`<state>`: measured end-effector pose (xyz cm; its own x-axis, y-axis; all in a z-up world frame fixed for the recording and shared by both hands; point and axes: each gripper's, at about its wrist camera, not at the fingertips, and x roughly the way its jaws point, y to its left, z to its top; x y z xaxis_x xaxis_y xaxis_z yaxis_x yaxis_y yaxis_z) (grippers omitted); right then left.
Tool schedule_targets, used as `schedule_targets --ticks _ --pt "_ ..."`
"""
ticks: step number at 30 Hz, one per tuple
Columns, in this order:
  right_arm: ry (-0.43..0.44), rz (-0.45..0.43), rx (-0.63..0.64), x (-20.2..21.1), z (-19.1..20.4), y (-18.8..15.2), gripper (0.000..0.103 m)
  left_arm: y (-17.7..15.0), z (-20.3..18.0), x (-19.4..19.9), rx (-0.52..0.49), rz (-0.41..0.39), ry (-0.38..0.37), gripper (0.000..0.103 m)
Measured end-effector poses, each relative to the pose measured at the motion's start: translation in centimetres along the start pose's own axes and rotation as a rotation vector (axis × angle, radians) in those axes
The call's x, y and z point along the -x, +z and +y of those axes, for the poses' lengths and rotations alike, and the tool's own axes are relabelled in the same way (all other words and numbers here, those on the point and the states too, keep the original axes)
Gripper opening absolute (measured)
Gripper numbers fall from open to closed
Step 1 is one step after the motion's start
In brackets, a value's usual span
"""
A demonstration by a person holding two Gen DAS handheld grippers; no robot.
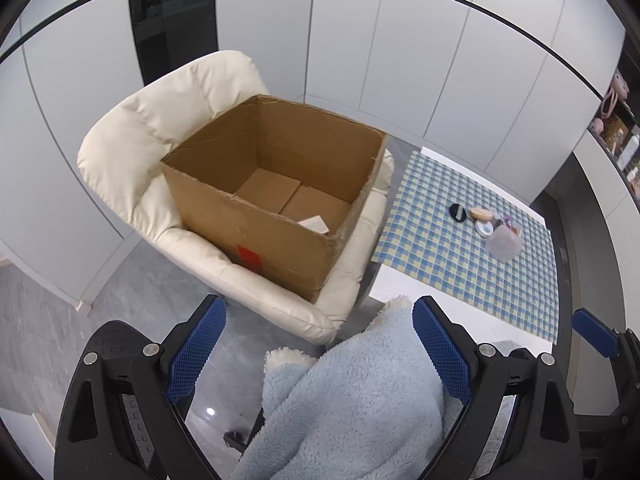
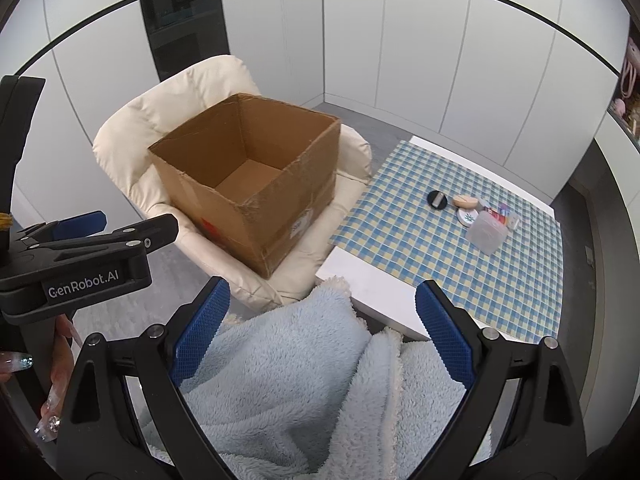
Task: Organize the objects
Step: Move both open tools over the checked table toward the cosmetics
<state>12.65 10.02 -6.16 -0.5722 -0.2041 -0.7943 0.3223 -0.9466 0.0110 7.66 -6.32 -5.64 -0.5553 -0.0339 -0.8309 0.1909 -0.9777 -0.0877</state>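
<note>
Blue fleece blanket (image 2: pixel 288 360) bunched low between both grippers!
Left gripper (image 1: pixel 320 344) and right gripper (image 2: pixel 324 320) spread wide, pinching nothing; cardboard box (image 1: pixel 276 196) sits open on cream chair (image 1: pixel 132 148).

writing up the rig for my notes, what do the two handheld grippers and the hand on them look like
Both the left gripper and right gripper are black plastic clamps with silver rivets and two fingers faced with blue diamond-textured pads. The left one's body carries white "GenRobot.AI" lettering, seen in the right wrist view. The person's hand has long clear nails with glittery decoration. No cables or sleeves show.
</note>
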Motion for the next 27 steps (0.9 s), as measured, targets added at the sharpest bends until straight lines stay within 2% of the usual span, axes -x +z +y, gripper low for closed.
schedule_targets --ticks 27 --pt "-0.137 0.014 -0.205 1.4 -8.9 -3.0 0.096 -0.3 -10.7 -2.5 -0.219 0.049 -0.121 0.095"
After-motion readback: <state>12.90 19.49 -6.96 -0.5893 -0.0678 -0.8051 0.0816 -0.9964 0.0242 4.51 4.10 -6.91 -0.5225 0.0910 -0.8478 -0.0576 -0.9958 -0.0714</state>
